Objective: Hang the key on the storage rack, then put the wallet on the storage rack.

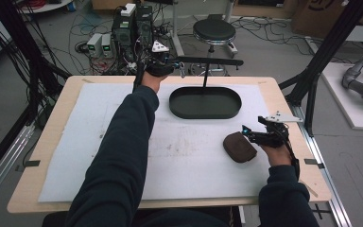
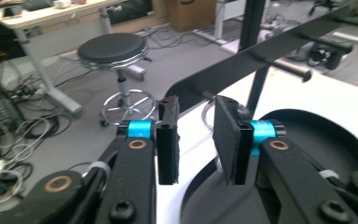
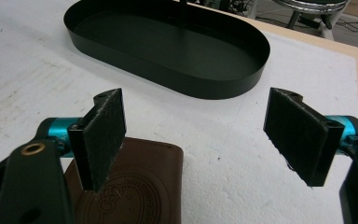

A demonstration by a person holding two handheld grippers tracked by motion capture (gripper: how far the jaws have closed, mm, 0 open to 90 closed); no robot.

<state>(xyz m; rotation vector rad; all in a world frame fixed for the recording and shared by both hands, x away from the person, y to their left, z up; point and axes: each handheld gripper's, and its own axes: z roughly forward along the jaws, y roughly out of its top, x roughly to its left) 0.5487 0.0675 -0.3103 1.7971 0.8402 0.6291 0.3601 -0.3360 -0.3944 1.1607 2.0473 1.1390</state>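
The brown leather wallet point(image 3: 140, 186) bears a round embossed stamp with lettering too small to read. A cardboard box point(image 2: 192, 14) shows an unreadable mark.

brown pouch point(image 3: 135, 186) cut off by bottom edge

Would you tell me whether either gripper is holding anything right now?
Nothing is held: the left gripper and right gripper both stand open, empty.

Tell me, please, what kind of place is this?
Probably a robotics lab or workshop: loose cables on the grey floor, a stack of electronic boxes with green lights, a round black stool, and a wooden table with a white mat.
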